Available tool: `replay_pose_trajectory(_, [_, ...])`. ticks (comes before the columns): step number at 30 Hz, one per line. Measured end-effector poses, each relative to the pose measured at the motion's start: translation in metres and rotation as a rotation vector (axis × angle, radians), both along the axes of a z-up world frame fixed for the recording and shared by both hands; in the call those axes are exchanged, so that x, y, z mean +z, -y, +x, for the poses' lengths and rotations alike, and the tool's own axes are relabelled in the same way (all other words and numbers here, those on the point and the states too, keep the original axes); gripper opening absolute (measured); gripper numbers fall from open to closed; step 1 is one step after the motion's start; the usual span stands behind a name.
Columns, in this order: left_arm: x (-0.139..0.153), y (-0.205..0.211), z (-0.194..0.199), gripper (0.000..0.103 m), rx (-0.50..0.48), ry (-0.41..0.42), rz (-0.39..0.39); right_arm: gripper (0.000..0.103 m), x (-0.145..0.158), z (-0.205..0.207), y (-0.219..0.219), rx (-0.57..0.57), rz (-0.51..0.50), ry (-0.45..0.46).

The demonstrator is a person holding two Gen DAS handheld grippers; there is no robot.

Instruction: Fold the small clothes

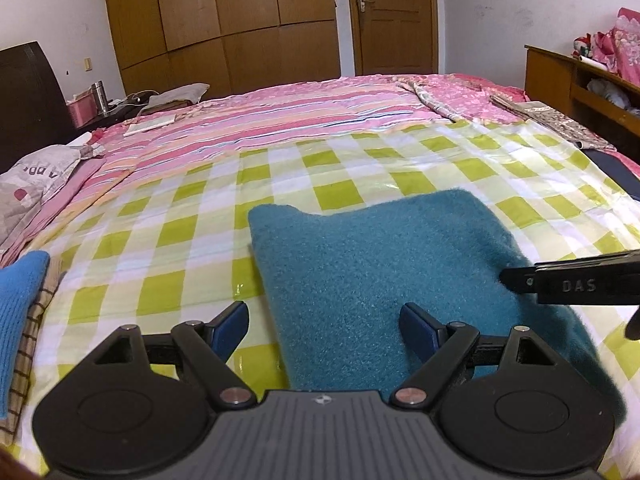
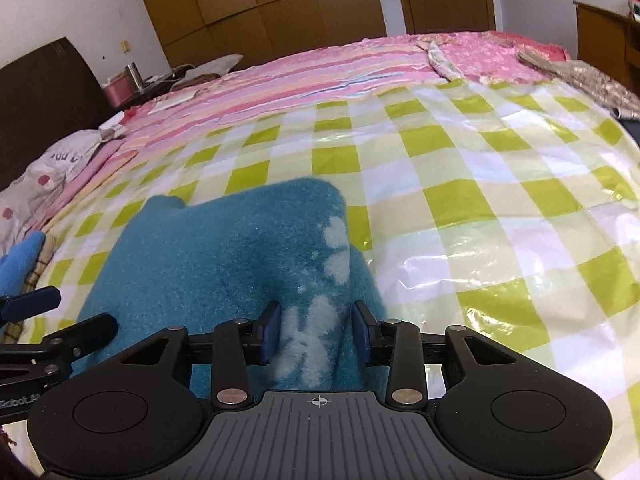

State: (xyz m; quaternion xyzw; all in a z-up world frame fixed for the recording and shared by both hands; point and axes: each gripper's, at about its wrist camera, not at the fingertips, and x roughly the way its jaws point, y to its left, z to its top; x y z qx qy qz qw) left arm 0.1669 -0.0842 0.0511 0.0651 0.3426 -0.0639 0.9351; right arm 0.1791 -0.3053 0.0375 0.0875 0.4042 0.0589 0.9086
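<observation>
A fuzzy teal garment (image 1: 360, 264) lies folded on the green-and-white checked sheet (image 1: 160, 240). My left gripper (image 1: 324, 320) hovers open above its near left edge: one finger is over the sheet, the other over the fleece. A finger (image 1: 520, 280) of my right gripper reaches the garment's right edge. In the right wrist view, my right gripper (image 2: 316, 332) is shut on a raised fold of the teal garment (image 2: 208, 248) that bears pale blotches. The fabric fills the gap between its pads. The left gripper (image 2: 80, 308) shows at that view's left edge.
A stack with a blue knit piece (image 1: 20, 300) on a plaid one sits at the sheet's left edge. Pink striped bedding (image 1: 300, 112) and a pillow (image 1: 36, 176) lie beyond. A dark headboard (image 1: 28, 96), a wardrobe (image 1: 224, 20) and a wooden desk (image 1: 560, 76) ring the bed.
</observation>
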Motion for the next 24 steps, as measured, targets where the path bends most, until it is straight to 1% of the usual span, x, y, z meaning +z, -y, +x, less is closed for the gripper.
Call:
replay_pose_trajectory(3, [0.002, -0.003, -0.006, 0.089, 0.007, 0.000, -0.009, 0.035, 0.013, -0.009, -0.004, 0.001, -0.025, 0.017])
replay_pose_trajectory(6, [0.004, -0.005, -0.013, 0.089, 0.008, 0.002, -0.009, 0.035, 0.026, -0.027, -0.010, 0.021, -0.079, 0.060])
replay_pose_trajectory(9, [0.004, -0.005, -0.018, 0.089, 0.011, -0.002, -0.012, 0.035, 0.032, -0.046, -0.014, 0.041, -0.105, 0.086])
replay_pose_trajectory(11, [0.004, -0.005, -0.022, 0.089, 0.011, -0.005, -0.013, 0.035, 0.030, -0.053, -0.015, 0.052, -0.104, 0.075])
replay_pose_trajectory(14, [0.003, -0.005, -0.030, 0.089, 0.009, -0.008, -0.005, 0.035, 0.017, -0.057, -0.015, 0.043, -0.137, 0.027])
replay_pose_trajectory(16, [0.002, -0.005, -0.035, 0.089, 0.007, -0.013, 0.001, 0.038, 0.011, -0.057, -0.012, 0.033, -0.124, 0.011])
replay_pose_trajectory(19, [0.002, -0.007, -0.043, 0.089, 0.007, -0.016, 0.004, 0.038, 0.016, -0.061, -0.013, 0.015, -0.123, 0.019])
replay_pose_trajectory(24, [0.001, -0.011, -0.056, 0.089, 0.017, -0.022, -0.020, 0.039, 0.027, -0.077, -0.015, 0.018, -0.161, 0.049])
